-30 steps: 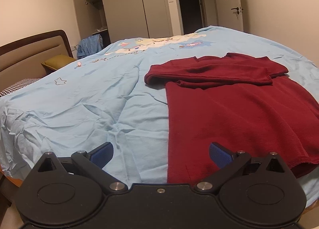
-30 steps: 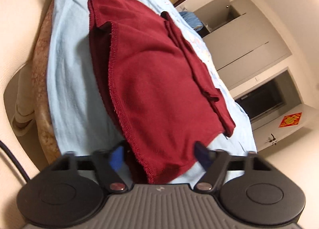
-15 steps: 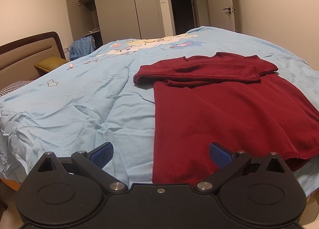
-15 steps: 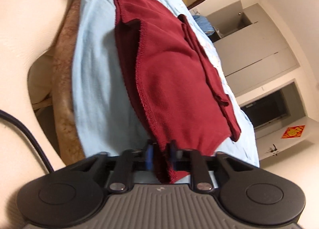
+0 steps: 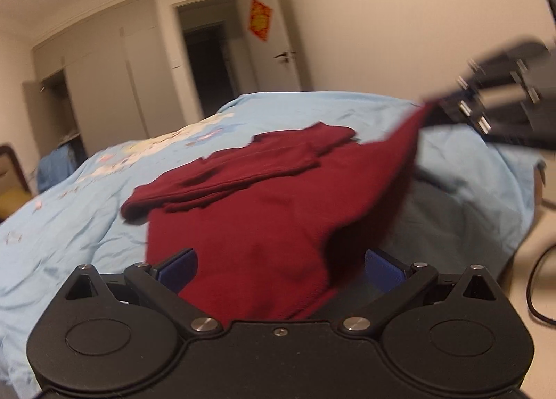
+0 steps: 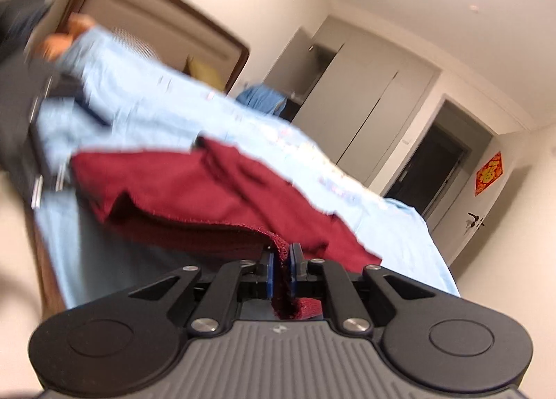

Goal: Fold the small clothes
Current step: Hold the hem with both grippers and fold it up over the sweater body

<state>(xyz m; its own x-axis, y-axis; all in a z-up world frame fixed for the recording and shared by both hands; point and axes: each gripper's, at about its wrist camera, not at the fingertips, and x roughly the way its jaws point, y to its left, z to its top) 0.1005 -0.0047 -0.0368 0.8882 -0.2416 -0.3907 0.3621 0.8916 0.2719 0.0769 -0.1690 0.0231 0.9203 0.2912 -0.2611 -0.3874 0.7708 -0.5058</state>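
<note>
Blue bed blurred — right gripper jaws pinch red garment | left gripper jaws wide

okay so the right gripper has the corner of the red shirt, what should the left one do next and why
Probably shut the left gripper on the dark red knit shirt's near hem: its jaws stand open with cloth lying between them, while the right gripper already pinches the other corner, lifted off the light blue bedsheet.

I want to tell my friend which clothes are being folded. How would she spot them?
Find the big bed with the light blue sheet. On it lies a dark red knitted sweater, one hem corner pinched and lifted by the right gripper. It is the only red thing on the blue bed.
</note>
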